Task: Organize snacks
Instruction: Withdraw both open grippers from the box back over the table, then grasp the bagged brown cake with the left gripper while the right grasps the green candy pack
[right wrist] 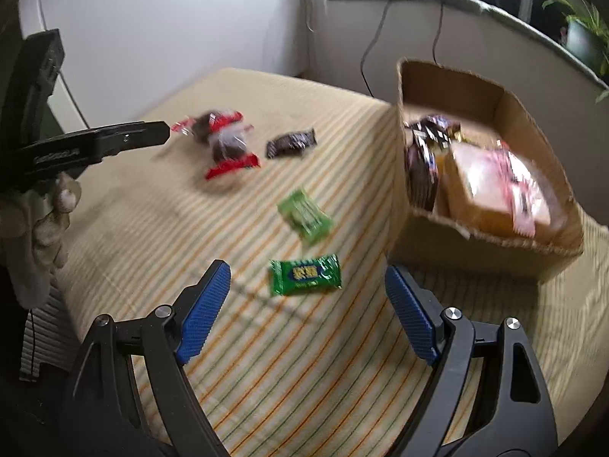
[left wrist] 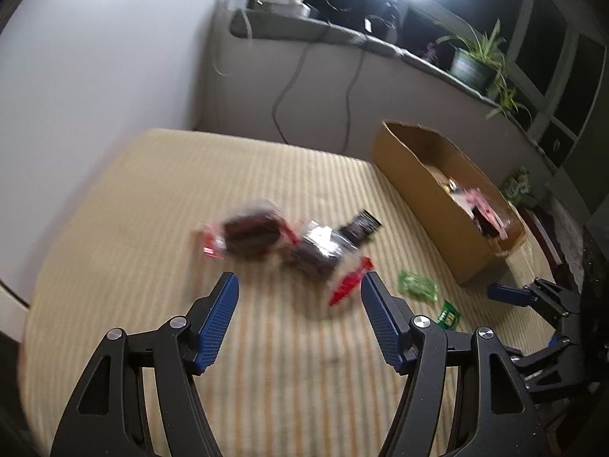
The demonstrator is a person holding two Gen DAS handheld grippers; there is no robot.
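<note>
Both grippers empty, jaws spread, approach phase of a pick. Left gripper [left wrist: 299, 285] is angled down at the striped cloth [left wrist: 152, 209], nothing between its blue pads; the two red-and-dark wrapped snacks [left wrist: 289, 243] lie just ahead of its tips, the nearer one's red end close to the right-side finger. A dark bar [left wrist: 359, 224] sits just beyond those. Right gripper [right wrist: 307, 276] also stands wide, with the green packet [right wrist: 304, 275] lying flat just ahead, roughly centred on the gap but not yet between the pads. A second, lighter green packet [right wrist: 304, 215] is further ahead. Cardboard box [right wrist: 475, 255] sits ahead and to the right of the right gripper, already holding several snacks, so my read is it's the drop target. A gloved hand [right wrist: 38, 213] is visible on the left tool. Frames are motion-blurred, so contact is hard to judge. Next, probably: right drops lower to straddle the green packet, closes across its short side; thin flat wrapper, needs pads nearly touching the cloth or it slips.
</note>
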